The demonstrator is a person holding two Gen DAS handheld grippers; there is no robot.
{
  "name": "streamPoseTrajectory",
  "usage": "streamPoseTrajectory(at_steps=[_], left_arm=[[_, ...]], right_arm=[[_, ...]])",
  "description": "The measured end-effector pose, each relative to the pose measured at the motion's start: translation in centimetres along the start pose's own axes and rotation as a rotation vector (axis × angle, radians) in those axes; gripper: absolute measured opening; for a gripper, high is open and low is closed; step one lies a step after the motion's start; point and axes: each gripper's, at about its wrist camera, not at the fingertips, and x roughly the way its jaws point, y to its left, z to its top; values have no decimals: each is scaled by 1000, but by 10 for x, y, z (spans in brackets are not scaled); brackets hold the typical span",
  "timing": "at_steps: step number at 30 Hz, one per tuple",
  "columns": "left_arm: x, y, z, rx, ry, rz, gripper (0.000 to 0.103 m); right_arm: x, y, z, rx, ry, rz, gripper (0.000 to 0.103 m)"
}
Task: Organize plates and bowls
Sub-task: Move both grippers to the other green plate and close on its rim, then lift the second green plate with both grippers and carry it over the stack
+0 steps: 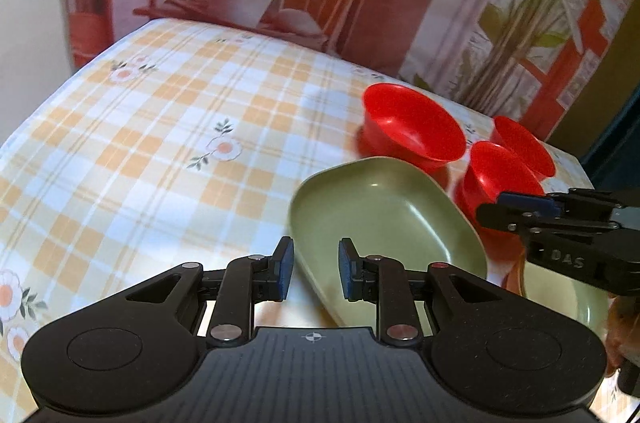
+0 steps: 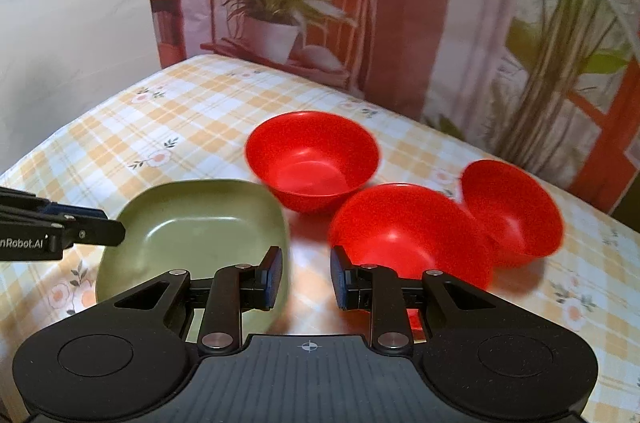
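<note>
While both tools hover empty, the left gripper [image 1: 314, 273] and right gripper [image 2: 306, 277] keep jaws narrowly apart. Green plate [image 2: 192, 227] sits beside three red bowls [image 2: 312, 159], loose on the table [image 2: 192, 111], likely awaiting stacking

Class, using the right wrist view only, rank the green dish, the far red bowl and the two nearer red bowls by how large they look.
1. green dish, widest in the picture.
2. near red bowl.
3. far red bowl, looking only slightly smaller, likely because it sits farther away.
4. right red bowl, tilted and partly hidden, so its rank is unsure.
</note>
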Motion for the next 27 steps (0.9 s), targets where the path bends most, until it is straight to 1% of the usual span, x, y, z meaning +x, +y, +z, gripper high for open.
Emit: streamPoseTrajectory(at_steps=[2,4,7,13,15,16,19,20,24,26,27], left_arm=[[2,1,-1,-12,5,-1,31],[5,2,-2,-19,13,-2,31],[9,4,-3,-32,18,-10,31],[18,4,-6,-23,37,-22,31],[18,3,-8,-17,31,-26,28],[17,3,-8,-13,27,-27,23],[17,2,-8,-5,24,-16,20],[17,2,-8,-7,25,-16,17],[16,2,-8,-4,28,-16,17],[15,0,-8,4,30,-3,17],[13,-1,-8,12,28,7,17]], right_arm=[[7,3,0,8,17,5,24],[12,7,1,16,28,15,24],[19,12,-1,-3,47,7,24],[31,8,-6,60,75,20,24],[33,9,-8,58,78,18,24],[33,9,-9,61,79,18,24],[33,6,-11,76,95,18,21],[34,5,-12,79,97,16,21],[35,3,-14,92,99,21,19],[32,3,-15,102,99,31,15],[30,3,-16,101,97,36,15]])
